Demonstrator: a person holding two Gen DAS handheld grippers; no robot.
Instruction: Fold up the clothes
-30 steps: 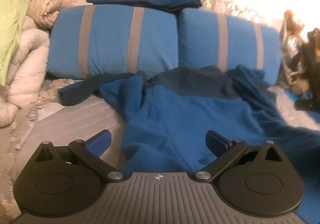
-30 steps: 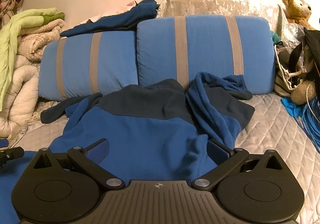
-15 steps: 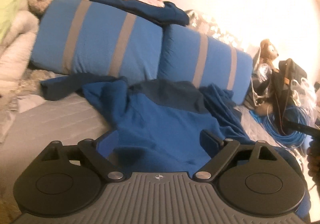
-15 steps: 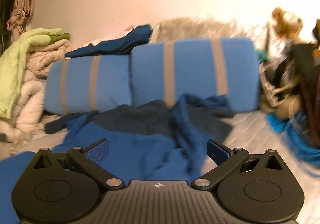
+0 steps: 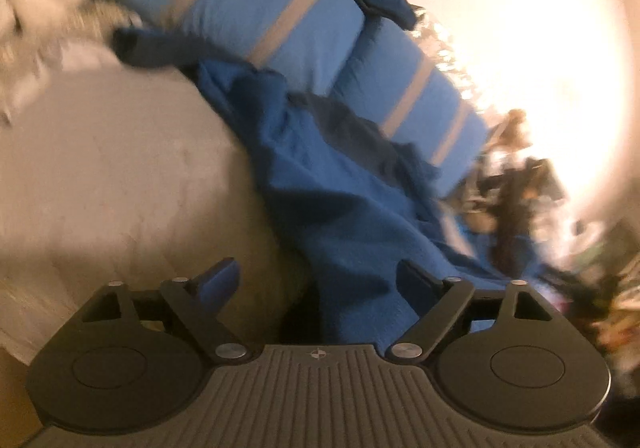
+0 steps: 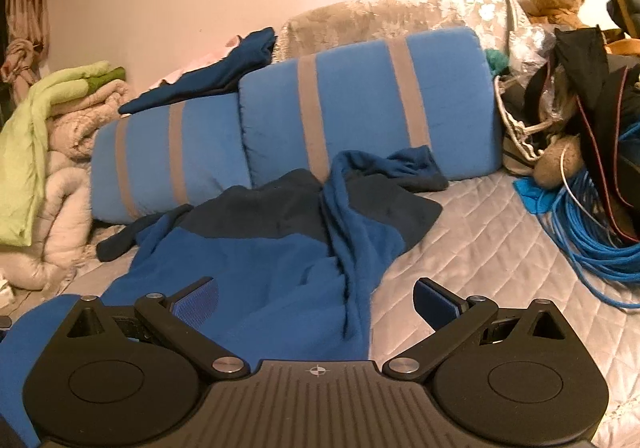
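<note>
Both grippers, left [image 5: 318,276] and right [image 6: 316,298], hang spread and empty over the rumpled blue fleece [image 6: 256,260] mid-bed [image 6: 492,232]; pinching one layer could drag bunched folds askew.

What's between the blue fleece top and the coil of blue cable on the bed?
Only bare quilted bedcover separates the fleece top from the blue cable; the right wrist view shows it.

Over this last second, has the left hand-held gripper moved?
Yes. The left hand-held gripper has swung left and tilted: the blue grey-striped cushions now slant across its view, and bare grey bedspread fills the left.
</note>
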